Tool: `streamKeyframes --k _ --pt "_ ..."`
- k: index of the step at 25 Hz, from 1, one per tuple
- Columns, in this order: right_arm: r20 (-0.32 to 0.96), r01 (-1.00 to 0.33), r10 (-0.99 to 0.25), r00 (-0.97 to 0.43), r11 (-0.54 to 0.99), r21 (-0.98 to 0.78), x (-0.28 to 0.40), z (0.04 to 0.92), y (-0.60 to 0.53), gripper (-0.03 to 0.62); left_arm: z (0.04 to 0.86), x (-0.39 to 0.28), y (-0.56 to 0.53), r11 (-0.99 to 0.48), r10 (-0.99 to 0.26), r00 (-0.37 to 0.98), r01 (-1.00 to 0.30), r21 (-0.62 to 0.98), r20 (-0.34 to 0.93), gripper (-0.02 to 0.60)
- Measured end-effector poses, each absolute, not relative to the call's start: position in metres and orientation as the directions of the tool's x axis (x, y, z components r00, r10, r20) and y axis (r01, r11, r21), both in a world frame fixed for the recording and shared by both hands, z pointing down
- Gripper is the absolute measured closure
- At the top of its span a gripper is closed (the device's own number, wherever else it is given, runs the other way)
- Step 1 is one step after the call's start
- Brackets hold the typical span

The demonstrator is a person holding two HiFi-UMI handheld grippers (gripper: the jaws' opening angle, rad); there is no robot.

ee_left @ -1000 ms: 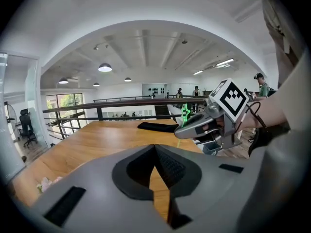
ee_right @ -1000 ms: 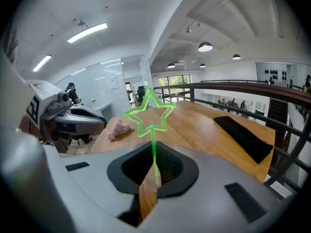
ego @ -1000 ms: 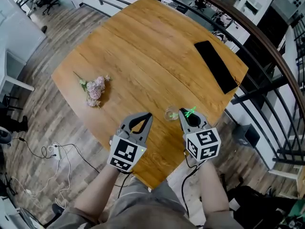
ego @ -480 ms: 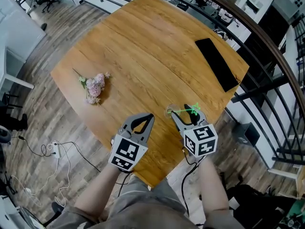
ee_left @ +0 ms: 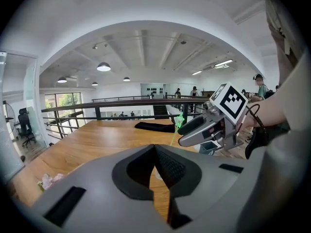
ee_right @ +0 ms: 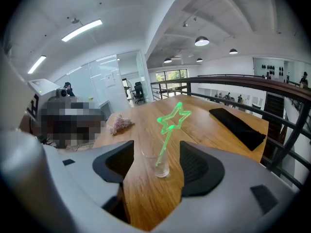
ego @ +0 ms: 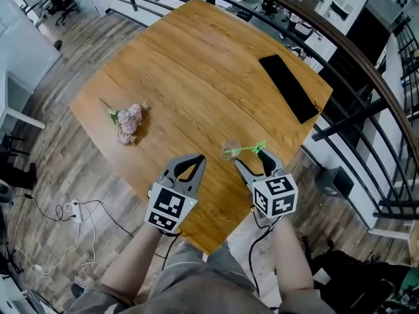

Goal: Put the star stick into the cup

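The right gripper (ego: 252,161) has let go: its jaws, pinched on the stick a second ago, have just been opening and now stand wide apart, with the stick touching neither pad. The left gripper (ego: 195,161) has not shifted; its jaws are closed together on nothing and it waits beside the work, probably because one hand is enough here.

Just ahead of the right gripper, the clear cup (ego: 230,150) stands upright near the table's (ego: 190,64) close edge. The star stick (ego: 252,149) sits inside it, foot at the bottom and stem leaning on the rim, so the star tips out towards the right gripper. The task looks done, and the wide jaws leave room to pull away without knocking the cup.

The right gripper view shows the stick's foot resting on the cup's bottom, which the head view cannot settle. The head view alone shows what lies beyond: a pink flower sprig (ego: 129,122) well to the left, and a black mat (ego: 288,87) at the far right edge.
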State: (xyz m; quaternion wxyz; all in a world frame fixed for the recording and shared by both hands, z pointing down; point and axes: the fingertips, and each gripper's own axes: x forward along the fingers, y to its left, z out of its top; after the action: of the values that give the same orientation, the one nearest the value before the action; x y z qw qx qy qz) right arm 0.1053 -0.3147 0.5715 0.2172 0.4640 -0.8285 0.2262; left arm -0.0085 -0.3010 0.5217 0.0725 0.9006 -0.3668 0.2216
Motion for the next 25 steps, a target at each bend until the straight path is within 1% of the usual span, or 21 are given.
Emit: streamKeyframes --k 6,11,14,18,22,25 --pt "0.517 -0.9 -0.747 -0.418 0.418 -0.125 0.125 0.531 -0.31 0.301 0.492 -0.016 -0.298 -0.713 -0.658 0.631 -0.698 -0.069 0.411 0.566" --pt "0.435 -0.902 -0.798 -0.416 0.422 -0.089 0.129 0.481 -0.298 0.311 0.458 -0.019 -0.29 -0.714 -0.677 0.641 -0.692 -0.108 0.362 0.566" --pt "0.364 -0.903 -0.831 -0.421 0.423 -0.078 0.13 0.444 -0.287 0.351 0.436 -0.02 -0.282 -0.707 -0.695 0.638 -0.69 -0.153 0.333 0.566" --pt "0.292 -0.895 -0.851 -0.437 0.443 -0.046 0.126 0.398 -0.268 0.377 0.405 -0.022 -0.271 -0.696 -0.715 0.64 -0.69 -0.199 0.28 0.566" --pt "0.21 -0.881 -0.86 -0.465 0.472 -0.018 0.121 0.358 -0.248 0.451 0.372 -0.024 -0.259 -0.685 -0.728 0.649 -0.693 -0.224 0.219 0.566" --pt "0.158 -0.871 -0.86 -0.485 0.491 -0.005 0.116 0.335 -0.231 0.486 0.352 -0.028 -0.246 -0.676 -0.736 0.652 -0.696 -0.242 0.179 0.566"
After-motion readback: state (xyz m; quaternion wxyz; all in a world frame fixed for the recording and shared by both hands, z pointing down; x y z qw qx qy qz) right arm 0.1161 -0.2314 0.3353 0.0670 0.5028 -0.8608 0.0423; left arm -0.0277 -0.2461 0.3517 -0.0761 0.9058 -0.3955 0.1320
